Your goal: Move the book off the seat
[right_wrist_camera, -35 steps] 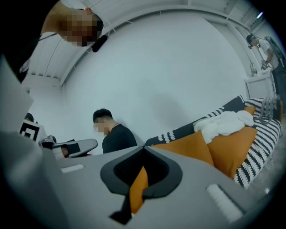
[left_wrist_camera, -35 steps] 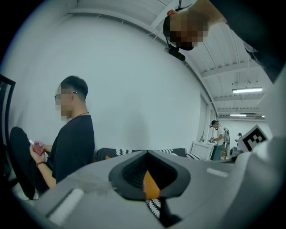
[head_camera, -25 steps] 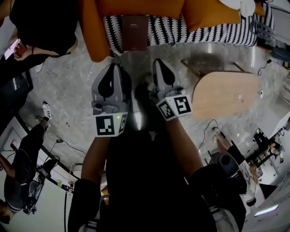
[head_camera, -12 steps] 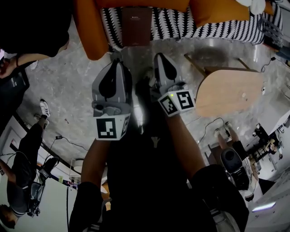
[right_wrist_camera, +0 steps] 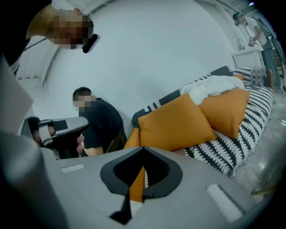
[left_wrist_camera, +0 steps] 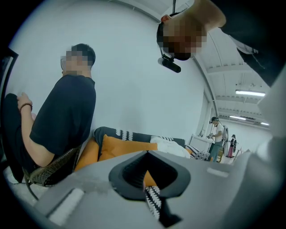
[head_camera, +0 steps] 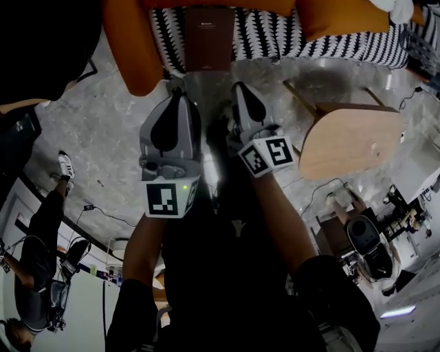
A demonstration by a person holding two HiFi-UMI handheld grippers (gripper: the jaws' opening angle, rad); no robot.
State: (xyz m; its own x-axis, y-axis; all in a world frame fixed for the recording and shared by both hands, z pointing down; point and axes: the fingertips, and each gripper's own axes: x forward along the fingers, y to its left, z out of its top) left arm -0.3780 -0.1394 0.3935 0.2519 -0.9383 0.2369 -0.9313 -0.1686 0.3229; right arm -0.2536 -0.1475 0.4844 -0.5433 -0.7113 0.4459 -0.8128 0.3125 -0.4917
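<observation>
A dark brown book [head_camera: 208,38] lies flat on the black-and-white patterned seat [head_camera: 275,45] of a sofa, at the top of the head view. My left gripper [head_camera: 177,93] and right gripper [head_camera: 240,87] are held side by side over the floor, short of the seat's front edge, with their tips pointing at the book. Both are shut with nothing between the jaws. In the left gripper view the left gripper [left_wrist_camera: 146,152] points at the sofa. The right gripper [right_wrist_camera: 143,147] faces an orange cushion [right_wrist_camera: 176,123]. Neither gripper view shows the book.
An orange cushion [head_camera: 129,48] borders the seat left of the book, with more orange cushions [head_camera: 337,17] to the right. A round wooden side table [head_camera: 350,141] stands on the floor at right. A person in dark clothes [left_wrist_camera: 67,120] sits at left. Cables and equipment lie around the edges.
The sofa and book have slid toward the top of the head view. Both grippers stay shut, side by side. The seated person at top left has mostly left the frame.
</observation>
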